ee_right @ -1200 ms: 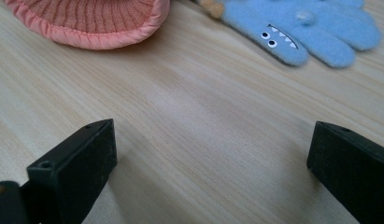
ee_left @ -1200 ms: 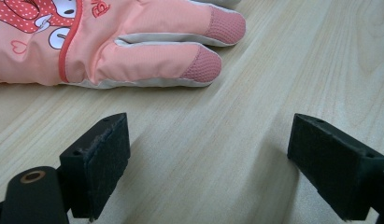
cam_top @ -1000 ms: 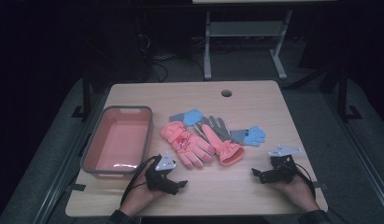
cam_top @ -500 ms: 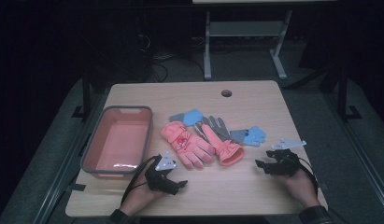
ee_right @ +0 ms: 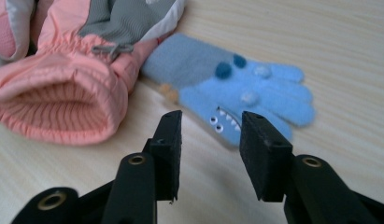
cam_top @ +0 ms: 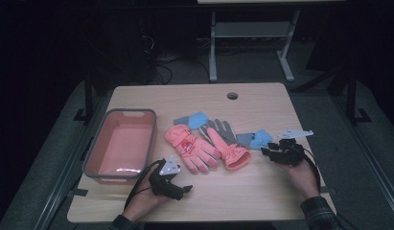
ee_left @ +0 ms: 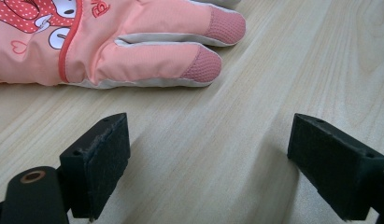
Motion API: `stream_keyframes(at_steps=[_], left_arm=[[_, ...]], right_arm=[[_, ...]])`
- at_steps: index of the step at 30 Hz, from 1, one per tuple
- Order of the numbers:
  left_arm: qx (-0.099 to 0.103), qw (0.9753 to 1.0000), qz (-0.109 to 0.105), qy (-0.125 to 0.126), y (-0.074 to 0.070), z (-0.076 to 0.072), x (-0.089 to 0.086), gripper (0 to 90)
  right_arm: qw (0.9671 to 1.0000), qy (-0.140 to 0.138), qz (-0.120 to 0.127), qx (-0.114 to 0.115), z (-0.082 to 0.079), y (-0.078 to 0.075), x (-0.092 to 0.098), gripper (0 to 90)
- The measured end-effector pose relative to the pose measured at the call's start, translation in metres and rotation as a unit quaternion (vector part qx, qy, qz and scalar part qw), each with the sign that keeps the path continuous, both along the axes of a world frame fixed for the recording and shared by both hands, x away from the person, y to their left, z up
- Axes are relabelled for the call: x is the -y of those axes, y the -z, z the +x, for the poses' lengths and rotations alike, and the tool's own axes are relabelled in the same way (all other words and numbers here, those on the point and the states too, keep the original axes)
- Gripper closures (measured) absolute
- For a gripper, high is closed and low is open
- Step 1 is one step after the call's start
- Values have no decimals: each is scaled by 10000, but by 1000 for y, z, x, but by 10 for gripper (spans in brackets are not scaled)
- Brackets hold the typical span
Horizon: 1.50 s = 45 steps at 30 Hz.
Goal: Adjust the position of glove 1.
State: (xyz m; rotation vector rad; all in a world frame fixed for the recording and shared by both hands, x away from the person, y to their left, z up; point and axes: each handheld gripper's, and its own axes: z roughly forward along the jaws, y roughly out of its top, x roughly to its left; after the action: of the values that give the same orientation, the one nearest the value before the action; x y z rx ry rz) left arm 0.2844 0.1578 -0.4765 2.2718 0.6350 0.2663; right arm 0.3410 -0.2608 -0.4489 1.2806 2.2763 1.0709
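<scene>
- While both of the person's hands rest low on the wood-grain counter (cam_top: 261,103), the left gripper (ee_left: 206,161) lies near the front edge, its padded black fingers (ee_left: 103,161) spread wide over bare wood, holding nothing.
- Right gripper (ee_right: 210,149) points at a blue knit glove (ee_right: 248,95), fingers (ee_right: 262,151) narrowly parted and empty just short of it.
- Blue knit glove, with pom-poms and a toothy face, lies flat beside the ribbed cuff of a pink padded ski glove (ee_right: 63,100).
- Second pink ski glove (ee_left: 115,39) shows textured fingertips and partial red lettering, unreadable.
- Pink rectangular tub (cam_top: 120,143) with grey rim sits at the counter's left.
</scene>
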Motion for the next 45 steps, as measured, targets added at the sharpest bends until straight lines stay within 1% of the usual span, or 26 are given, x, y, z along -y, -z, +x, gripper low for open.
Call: stream_keyframes(at_steps=[3, 4, 5, 9, 11, 12, 13, 15, 16, 18, 19, 22, 24, 26, 28, 29, 30, 31, 32, 33, 35, 39, 41, 44, 45], left_arm=[[4, 10000, -8, -2, 0, 0, 0, 123], [4, 10000, -8, -2, 0, 0, 0, 123], [10, 10000, -16, -6, 0, 0, 0, 123], [2, 10000, 1, -1, 0, 0, 0, 123], [-1, 10000, -2, -3, 0, 0, 0, 123], [-1, 10000, -2, -3, 0, 0, 0, 123], [1, 10000, 0, 0, 0, 0, 0, 123], [1, 10000, -1, -1, 0, 0, 0, 123], [0, 10000, -4, -2, 0, 0, 0, 123], [1, 10000, 0, 0, 0, 0, 0, 123], [0, 10000, -4, -1, 0, 0, 0, 123], [2, 10000, -2, -1, 0, 0, 0, 123], [1, 10000, -4, -1, 0, 0, 0, 123], [1, 10000, -1, -3, 0, 0, 0, 123], [1, 10000, -1, -4, 0, 0, 0, 124], [1, 10000, -1, -4, 0, 0, 0, 123], [0, 10000, -1, -3, 0, 0, 0, 123], [2, 10000, -5, -6, 0, 0, 0, 123], [2, 10000, -5, -6, 0, 0, 0, 123], [1, 10000, -2, -4, 0, 0, 0, 123], [-1, 10000, 4, -9, 0, 0, 0, 123], [-1, 10000, 6, -7, 0, 0, 0, 123], [0, 10000, 5, -6, 0, 0, 0, 123], [1, 10000, 8, -9, 0, 0, 0, 124], [1, 10000, 8, -9, 0, 0, 0, 124]], right_arm=[[10000, 7, 31, 18, 7, -1, -3, 607], [10000, 7, 31, 18, 7, -1, -3, 607], [10000, 16, 58, 29, 14, -1, -6, 619], [9999, 31, 108, -5, 25, 0, -10, 624], [9999, 53, 94, -18, 31, 2, -13, 624], [9999, 53, 94, -18, 31, 2, -13, 624], [9999, 70, 121, 56, 36, 6, -14, 633], [9998, 108, 145, 29, 38, 7, -15, 633], [9998, 103, 122, -72, 45, 10, -17, 634], [9998, 120, 139, -49, 48, 11, -19, 635], [9998, 133, 144, -75, 50, 12, -20, 635], [9996, 159, 232, -61, 56, 14, -22, 638], [9993, 185, 310, -102, 58, 17, -24, 642], [9995, 189, 214, -150, 61, 23, -25, 650], [9995, 193, 196, -181, 62, 26, -26, 694], [9995, 193, 196, -181, 62, 26, -26, 694], [9996, 223, 128, -145, 63, 27, -25, 793], [9996, 233, 122, -136, 63, 27, -24, 815], [9996, 233, 122, -136, 63, 27, -24, 815], [9995, 243, 148, -138, 63, 28, -24, 846], [9995, 247, 153, -139, 63, 28, -24, 851], [9989, 270, 307, -219, 63, 26, -20, 865], [9988, 290, 320, -210, 63, 25, -19, 866], [9984, 393, 398, -116, 61, 17, -11, 869], [9984, 393, 398, -116, 61, 17, -11, 869]])
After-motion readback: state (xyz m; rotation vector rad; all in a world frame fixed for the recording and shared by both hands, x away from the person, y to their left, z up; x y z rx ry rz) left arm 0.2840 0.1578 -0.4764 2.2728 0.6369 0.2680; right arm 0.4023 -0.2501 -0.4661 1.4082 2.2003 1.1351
